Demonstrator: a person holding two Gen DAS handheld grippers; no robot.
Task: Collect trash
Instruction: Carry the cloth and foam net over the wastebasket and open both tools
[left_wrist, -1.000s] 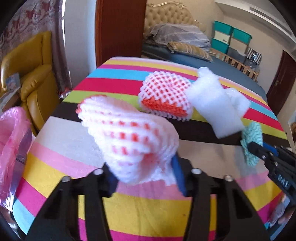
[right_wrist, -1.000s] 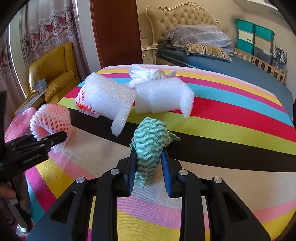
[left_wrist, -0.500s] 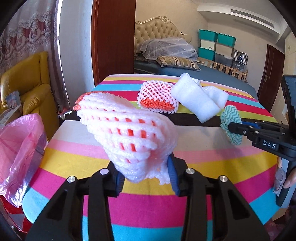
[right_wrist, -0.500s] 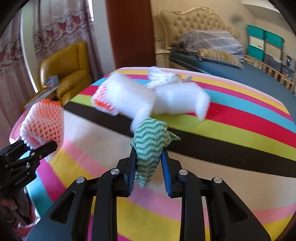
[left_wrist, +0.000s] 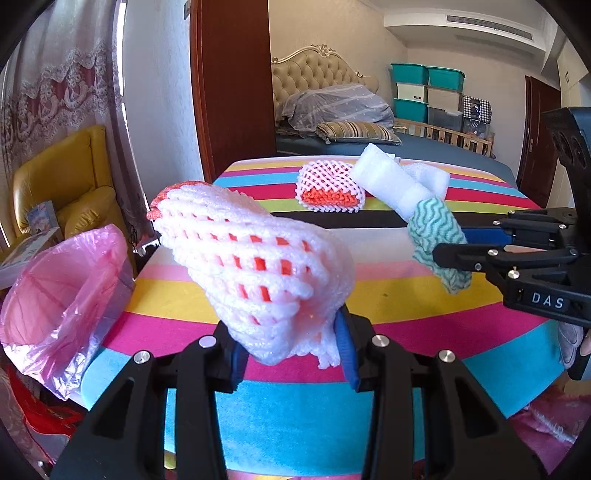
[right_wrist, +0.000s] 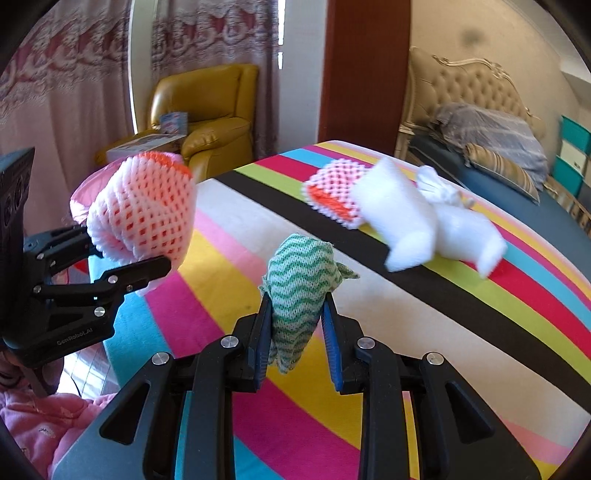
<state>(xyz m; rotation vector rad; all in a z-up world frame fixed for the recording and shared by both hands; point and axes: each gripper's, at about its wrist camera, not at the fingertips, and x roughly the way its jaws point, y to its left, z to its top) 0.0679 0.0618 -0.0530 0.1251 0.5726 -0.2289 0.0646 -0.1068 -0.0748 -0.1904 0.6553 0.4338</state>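
Above the striped table (left_wrist: 388, 295), left gripper (left_wrist: 291, 354) clamping white-orange foam net (left_wrist: 255, 266), right gripper (right_wrist: 297, 332) green-wavy cloth (right_wrist: 299, 284).

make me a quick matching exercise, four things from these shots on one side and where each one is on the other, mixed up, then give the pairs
Things:
1. foam net sleeve
2. green wavy cloth
3. second foam net
4. pink bag

Places:
A. lying on the striped table beside white foam pieces
B. clamped in the left gripper
C. lining a bin left of the table
D. clamped in the right gripper

Pairs: 1-B, 2-D, 3-A, 4-C
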